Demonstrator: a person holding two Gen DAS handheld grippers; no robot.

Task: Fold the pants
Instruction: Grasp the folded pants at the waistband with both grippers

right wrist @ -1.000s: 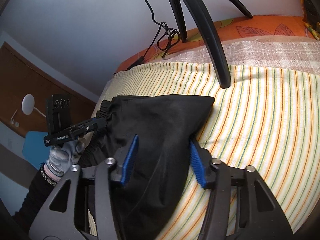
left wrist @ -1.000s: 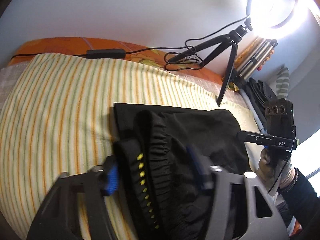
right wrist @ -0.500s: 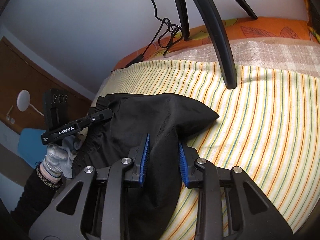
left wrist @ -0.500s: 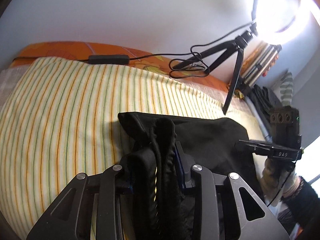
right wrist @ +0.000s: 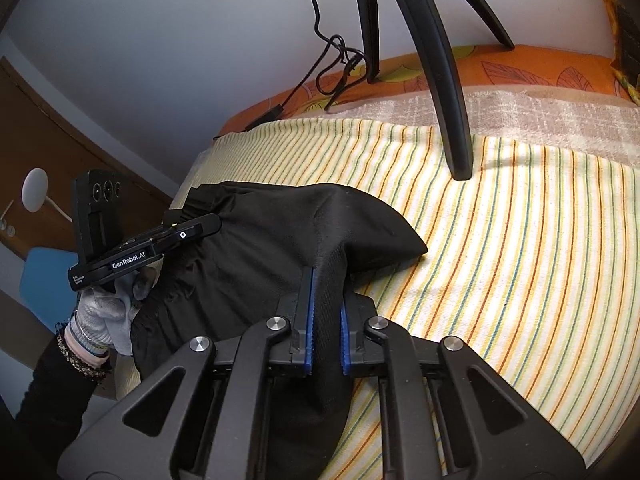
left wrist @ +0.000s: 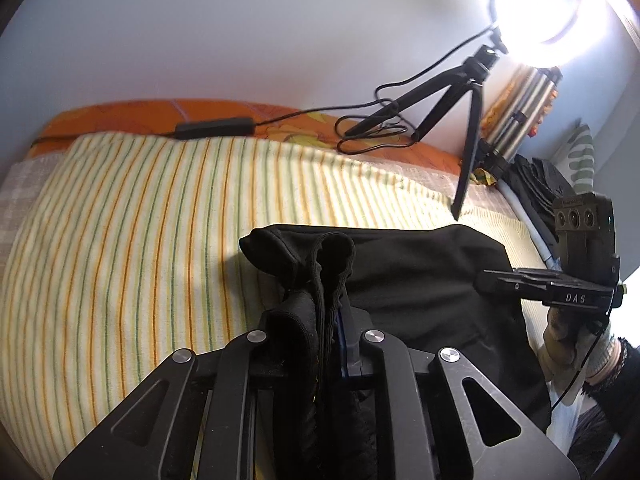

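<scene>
Left wrist view, from the left: a yellow striped sheet [left wrist: 132,216] covers the bed, with an orange patterned cover [left wrist: 132,114] showing along the wall edge. A black cable box [left wrist: 214,128] lies on that orange strip. At lower centre the left gripper [left wrist: 320,320] has its jaws clamped on a bunched, gathered edge of the black pants [left wrist: 400,280]; the fabric rises in a fold between the jaws and hides most of the blue pads. The rest of the pants spreads to the right across the sheet. Beyond it a black tripod [left wrist: 452,92] stands on the bed, one leg tip landing just behind the pants, and carries a lit ring light [left wrist: 536,0]. At far right the right gripper [left wrist: 492,280] comes in from the side, held by a gloved hand [left wrist: 572,332]; its tip meets the far edge of the pants.

Right wrist view, from the left: the left gripper [right wrist: 200,228] is seen side on, held by a gloved left hand [right wrist: 104,312], with its tip at the gathered end of the pants [right wrist: 272,232]. At lower centre the right gripper [right wrist: 326,320] has its jaws pressed on a ridge of black fabric, blue pads on either side. A pointed corner of the pants lies to the right on the striped sheet [right wrist: 520,260]. A tripod leg [right wrist: 448,92] rests on the sheet behind that corner.
</scene>
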